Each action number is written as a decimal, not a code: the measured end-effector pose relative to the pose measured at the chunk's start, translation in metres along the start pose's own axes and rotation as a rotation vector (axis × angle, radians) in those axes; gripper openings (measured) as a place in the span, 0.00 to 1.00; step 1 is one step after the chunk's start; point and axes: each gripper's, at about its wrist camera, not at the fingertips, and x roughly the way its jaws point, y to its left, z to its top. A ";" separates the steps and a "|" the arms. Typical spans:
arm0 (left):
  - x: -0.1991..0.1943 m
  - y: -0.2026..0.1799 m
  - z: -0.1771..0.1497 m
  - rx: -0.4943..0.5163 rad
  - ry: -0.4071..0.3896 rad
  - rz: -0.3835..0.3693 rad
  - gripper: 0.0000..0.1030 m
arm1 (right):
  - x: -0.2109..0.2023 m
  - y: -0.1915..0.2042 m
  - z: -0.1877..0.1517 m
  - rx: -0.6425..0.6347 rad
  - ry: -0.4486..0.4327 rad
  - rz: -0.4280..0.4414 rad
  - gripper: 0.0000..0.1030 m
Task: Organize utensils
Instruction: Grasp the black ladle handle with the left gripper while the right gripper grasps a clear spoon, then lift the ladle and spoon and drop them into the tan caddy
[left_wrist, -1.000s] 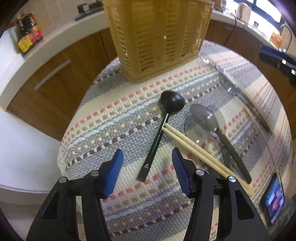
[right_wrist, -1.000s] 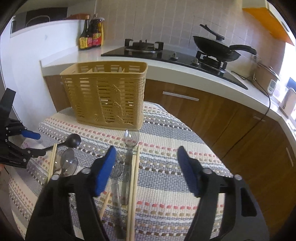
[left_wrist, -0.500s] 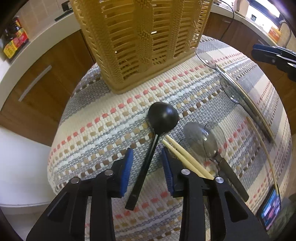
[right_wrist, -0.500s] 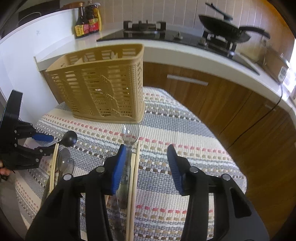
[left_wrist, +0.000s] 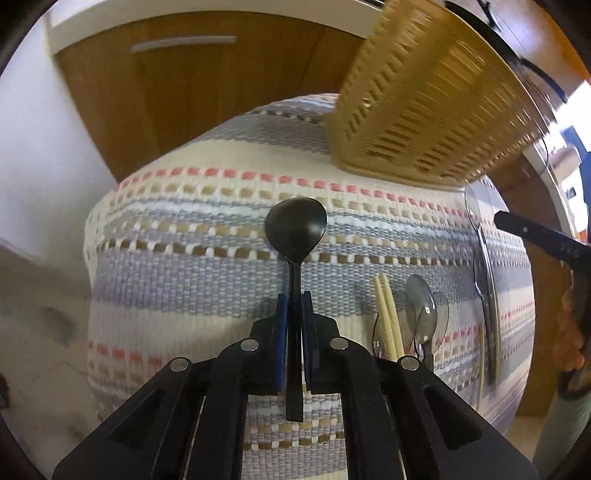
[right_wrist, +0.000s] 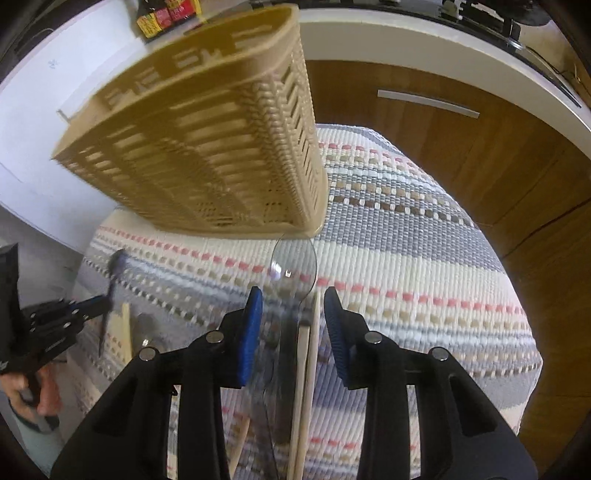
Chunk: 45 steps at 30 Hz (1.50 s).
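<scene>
Zero utensils binned yet: left tongs (left_wrist: 294, 325) pinching the black spoon (left_wrist: 295, 229), right tongs (right_wrist: 293, 321) gaping around clear spoon (right_wrist: 293, 267), basket (right_wrist: 207, 147) ahead

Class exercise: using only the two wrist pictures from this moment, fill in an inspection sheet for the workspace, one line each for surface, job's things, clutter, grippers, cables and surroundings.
Surface: striped woven cloth covers the table.
Job's things: black spoon clamped by its handle; yellow basket stands at the back of the cloth; clear spoon and chopsticks lie between the right gripper's fingers; more chopsticks and clear spoons lie to the black spoon's right.
Clutter: nothing seen.
Grippers: left gripper shut on black spoon; right gripper open, straddling the clear spoon and chopsticks.
Cables: dark cable runs across the cabinet front.
Surroundings: wooden cabinets, white countertop, sauce bottles.
</scene>
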 end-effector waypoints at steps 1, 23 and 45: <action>0.000 0.001 0.001 0.005 0.000 0.003 0.06 | 0.004 0.000 0.003 -0.004 0.010 -0.009 0.32; 0.010 -0.018 0.050 0.213 0.095 0.199 0.05 | 0.035 0.013 0.025 -0.035 0.086 -0.052 0.50; -0.094 -0.037 0.050 0.134 -0.334 0.011 0.04 | 0.044 0.066 0.005 -0.084 -0.004 -0.087 0.29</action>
